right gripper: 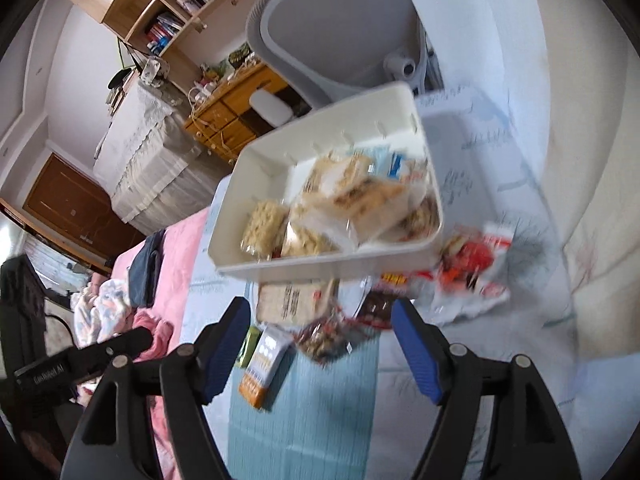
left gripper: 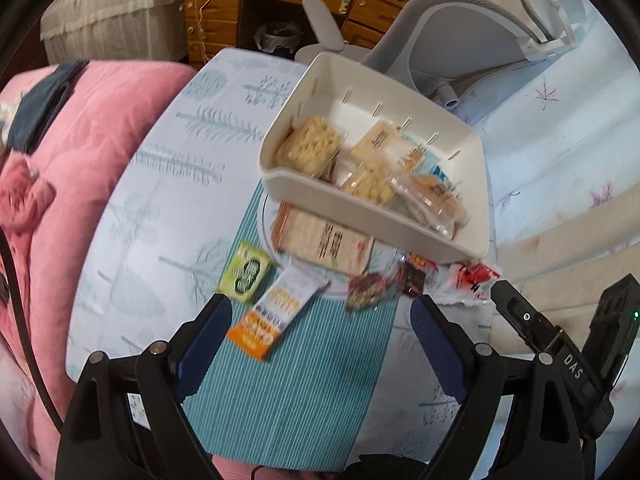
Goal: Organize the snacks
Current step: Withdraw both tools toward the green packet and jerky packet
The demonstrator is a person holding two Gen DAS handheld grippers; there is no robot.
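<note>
Both hand-held grippers, left and right, gape empty; take the sachet just ahead, then drop it in the bin beyond.

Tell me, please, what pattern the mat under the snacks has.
Teal mat with fine white stripes; clearest in the left wrist view.

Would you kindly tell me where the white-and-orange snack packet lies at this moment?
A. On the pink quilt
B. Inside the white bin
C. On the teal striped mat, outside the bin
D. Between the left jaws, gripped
C: the packet lies flat on the teal mat in front of the white bin, beside the green packet; neither gripper touches it.
</note>
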